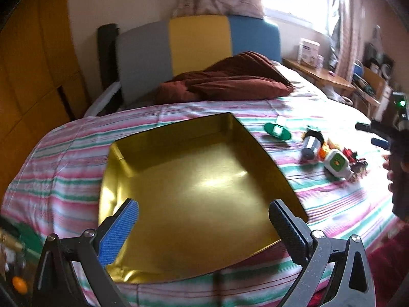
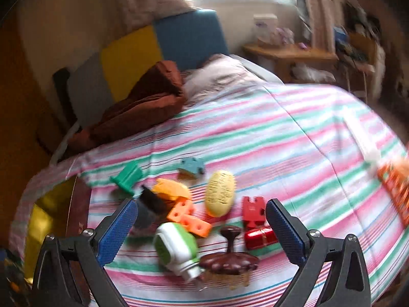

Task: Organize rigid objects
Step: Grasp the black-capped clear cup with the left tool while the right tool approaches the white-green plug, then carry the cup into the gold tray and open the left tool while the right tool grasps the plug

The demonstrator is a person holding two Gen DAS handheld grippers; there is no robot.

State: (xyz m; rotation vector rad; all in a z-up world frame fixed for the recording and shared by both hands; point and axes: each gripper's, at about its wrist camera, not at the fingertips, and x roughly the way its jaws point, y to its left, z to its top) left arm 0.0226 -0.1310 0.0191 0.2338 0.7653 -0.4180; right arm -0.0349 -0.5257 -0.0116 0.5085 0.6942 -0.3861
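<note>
A gold-lined box (image 1: 194, 179) lies open and empty on the striped bedspread; my left gripper (image 1: 204, 213) hovers open over its near part, holding nothing. Toys lie to its right: a green oval piece (image 1: 277, 131), a silver and black cylinder (image 1: 311, 142), a white and green bottle (image 1: 337, 163). In the right wrist view my right gripper (image 2: 202, 213) is open above the pile: white and green bottle (image 2: 176, 249), orange blocks (image 2: 189, 217), yellow oval (image 2: 220, 193), red pieces (image 2: 255, 220), brown-handled brush (image 2: 228, 258), dark cylinder (image 2: 149, 209), green piece (image 2: 129, 176), teal piece (image 2: 193, 166).
A brown blanket (image 1: 230, 79) and pillow lie at the bed's head against a grey, yellow and blue headboard (image 1: 199, 41). A wooden bedside table (image 1: 319, 73) stands at the right. The box's edge (image 2: 51, 212) shows left in the right wrist view. An orange packet (image 2: 396, 186) lies far right.
</note>
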